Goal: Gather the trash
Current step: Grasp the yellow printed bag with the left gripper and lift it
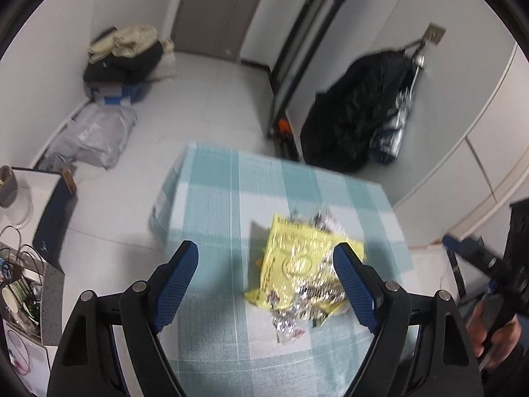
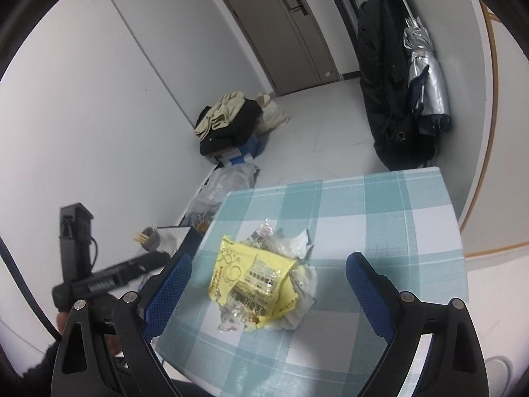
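On the checked tablecloth [image 2: 380, 205], a heap of wrappers lay uncollected, both grippers spread wide above it and holding nothing.

I found the yellow wrapper [image 2: 251, 278] on top of the heap, crumpled clear film [image 2: 264, 235] and white paper [image 2: 302, 276] beneath and behind it, all near the middle of the table. My left gripper [image 1: 264, 281] had its jaws wide, its right pad just over the heap's edge, not touching as far as I could tell. My right gripper [image 2: 267, 292] was likewise wide, the heap between its pads, clear of both. I judged the sound approach was to centre one gripper over the heap, descend until the pads flanked the yellow wrapper, then close slowly, lest the loose film slip free.
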Demonstrator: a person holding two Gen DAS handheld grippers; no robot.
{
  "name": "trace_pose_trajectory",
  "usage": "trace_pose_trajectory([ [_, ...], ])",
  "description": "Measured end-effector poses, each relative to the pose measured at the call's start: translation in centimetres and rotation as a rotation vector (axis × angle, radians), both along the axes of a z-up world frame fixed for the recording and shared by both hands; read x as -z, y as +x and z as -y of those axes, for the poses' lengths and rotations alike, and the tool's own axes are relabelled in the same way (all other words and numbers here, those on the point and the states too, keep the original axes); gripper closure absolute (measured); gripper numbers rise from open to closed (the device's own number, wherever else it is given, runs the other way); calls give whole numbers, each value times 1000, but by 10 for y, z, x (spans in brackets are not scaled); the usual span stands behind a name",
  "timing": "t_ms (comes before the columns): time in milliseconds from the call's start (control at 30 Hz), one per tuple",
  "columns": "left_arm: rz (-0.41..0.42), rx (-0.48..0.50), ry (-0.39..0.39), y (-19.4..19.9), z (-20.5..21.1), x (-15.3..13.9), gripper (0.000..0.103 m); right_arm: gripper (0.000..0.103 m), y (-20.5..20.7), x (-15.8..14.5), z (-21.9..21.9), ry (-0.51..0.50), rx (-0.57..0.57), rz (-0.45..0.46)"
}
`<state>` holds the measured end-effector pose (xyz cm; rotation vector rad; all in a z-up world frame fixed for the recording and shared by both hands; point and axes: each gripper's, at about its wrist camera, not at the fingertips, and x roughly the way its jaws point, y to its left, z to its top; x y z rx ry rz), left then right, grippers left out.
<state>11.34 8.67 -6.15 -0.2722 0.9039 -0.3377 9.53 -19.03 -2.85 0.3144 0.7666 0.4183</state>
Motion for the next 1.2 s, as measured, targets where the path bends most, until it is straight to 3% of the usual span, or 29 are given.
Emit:
trace_pose_trajectory([
  [233, -93, 121, 44, 12, 20, 30, 22, 8, 9, 6, -10, -9, -27, -31],
  [500, -117, 176, 45, 24, 27, 43, 22, 8, 12, 7, -8, -30, -39, -29],
  [733, -137, 231, 93, 25, 37, 52, 23, 8, 13, 6, 4, -9, -15, -37],
  [867, -158, 236, 62, 27, 35, 55, 39, 8, 11, 4, 5, -6, -12, -36],
  [1100, -180, 256, 91, 25, 41, 56, 91, 8, 4, -1, 5, -18, -8, -16],
  [1200, -198, 238, 52, 24, 34, 55, 101, 8, 3, -1, 7, -12, 2, -21],
])
